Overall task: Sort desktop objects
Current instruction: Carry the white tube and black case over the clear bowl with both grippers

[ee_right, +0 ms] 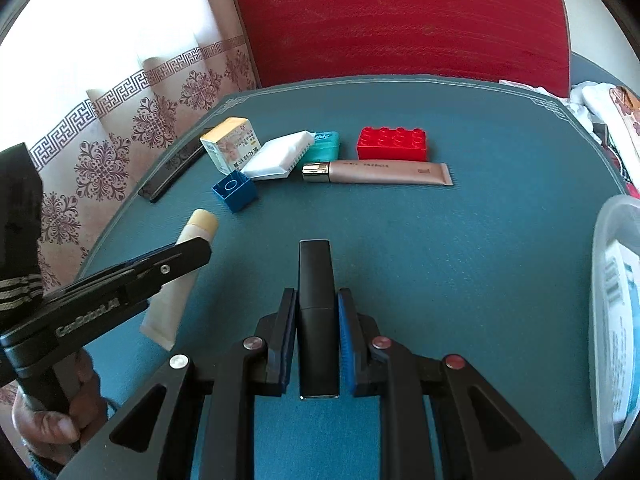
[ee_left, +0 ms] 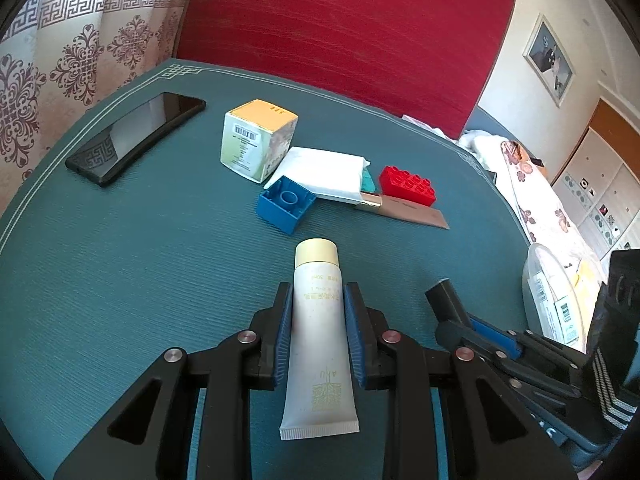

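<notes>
Left tool clenched on cream tube, right tool gripping black lipstick case; best carried level toward clear bin, away from blue brick.

Daylight floods through the curtain, blowing out its upper part; the phone beside it mirrors glare. Fisheye bending and dark vignetting rim both sharp views.

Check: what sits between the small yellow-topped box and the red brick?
In the right wrist view, a white packet and a teal case lie between the box and the red brick.
</notes>
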{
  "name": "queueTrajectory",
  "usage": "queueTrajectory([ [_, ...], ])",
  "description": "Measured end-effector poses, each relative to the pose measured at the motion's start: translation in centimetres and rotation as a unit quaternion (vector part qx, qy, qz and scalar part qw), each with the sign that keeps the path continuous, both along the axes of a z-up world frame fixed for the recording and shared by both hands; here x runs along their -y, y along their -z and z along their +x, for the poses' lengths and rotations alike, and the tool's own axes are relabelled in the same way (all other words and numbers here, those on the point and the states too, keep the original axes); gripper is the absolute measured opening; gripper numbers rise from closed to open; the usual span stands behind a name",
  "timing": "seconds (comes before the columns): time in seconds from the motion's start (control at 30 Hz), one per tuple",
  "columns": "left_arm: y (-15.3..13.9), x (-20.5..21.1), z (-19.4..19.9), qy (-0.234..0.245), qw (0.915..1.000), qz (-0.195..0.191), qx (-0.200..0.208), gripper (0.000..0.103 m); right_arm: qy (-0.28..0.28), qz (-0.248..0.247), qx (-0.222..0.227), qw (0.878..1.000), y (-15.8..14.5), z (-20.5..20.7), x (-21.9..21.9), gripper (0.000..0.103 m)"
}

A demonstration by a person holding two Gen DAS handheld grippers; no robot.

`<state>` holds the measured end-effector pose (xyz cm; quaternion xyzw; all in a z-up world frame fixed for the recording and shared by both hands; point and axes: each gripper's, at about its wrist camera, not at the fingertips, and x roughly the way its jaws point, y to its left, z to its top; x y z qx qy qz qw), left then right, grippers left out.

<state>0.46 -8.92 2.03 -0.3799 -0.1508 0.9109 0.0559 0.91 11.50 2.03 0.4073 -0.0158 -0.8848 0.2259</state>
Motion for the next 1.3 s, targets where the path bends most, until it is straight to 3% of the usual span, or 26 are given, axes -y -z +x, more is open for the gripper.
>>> queueTrajectory([
  [0.23, -0.1, -0.9, 0.1, -0.003, 0.9999, -0.017, 0.000, 0.028, 0.007, -0.006, -0.010, 1.000, -1.0, 1.6, -1.2, 0.022],
  [0.5, -0.5, -2.3, 0.8, -0.007, 0.9981, -0.061, -0.009, 0.028, 0.025, -0.009, -0.019, 0.999, -1.8, 3.0, -3.0, 0.022],
  [1.3, -2.7, -7.8, 3.5, 0.022, 0.9930, -0.111, -0.033, 0.028, 0.058, -0.036, -0.041, 0.997, -3.7, 6.0, -8.4, 0.022],
])
